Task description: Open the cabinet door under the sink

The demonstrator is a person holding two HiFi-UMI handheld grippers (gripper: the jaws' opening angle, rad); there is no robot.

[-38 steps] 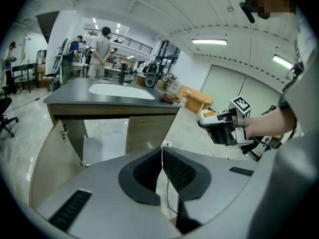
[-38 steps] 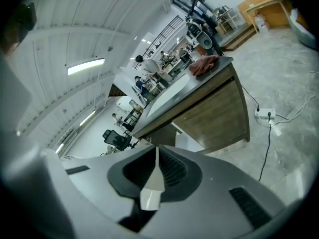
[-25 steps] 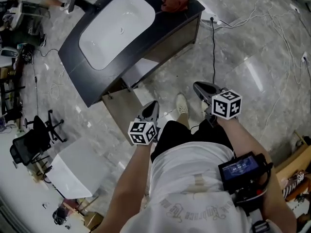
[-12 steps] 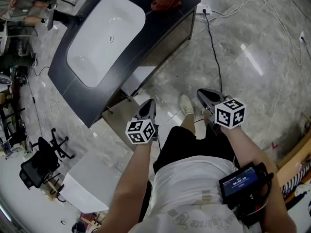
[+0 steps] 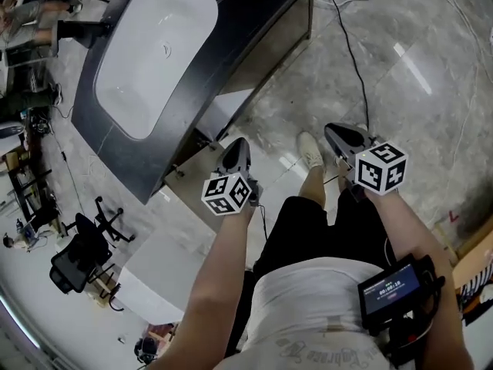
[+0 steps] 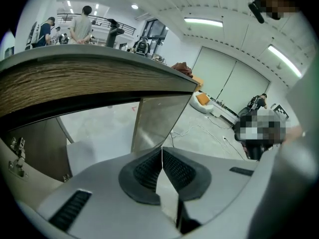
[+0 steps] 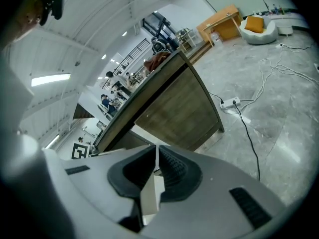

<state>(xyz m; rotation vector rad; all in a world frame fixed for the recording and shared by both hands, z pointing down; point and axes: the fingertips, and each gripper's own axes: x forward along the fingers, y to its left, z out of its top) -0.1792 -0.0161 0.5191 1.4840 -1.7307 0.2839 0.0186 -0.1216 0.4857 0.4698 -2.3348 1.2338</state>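
While left claw point(image 5: 237, 143) hangs shut beside open cabinet door point(image 5: 194, 187), cable point(image 5: 351, 46) lies nearby.

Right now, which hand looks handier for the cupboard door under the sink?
Left, probably. The left gripper sits right beside the cabinet under the sink; the right gripper hangs farther off, over the floor.
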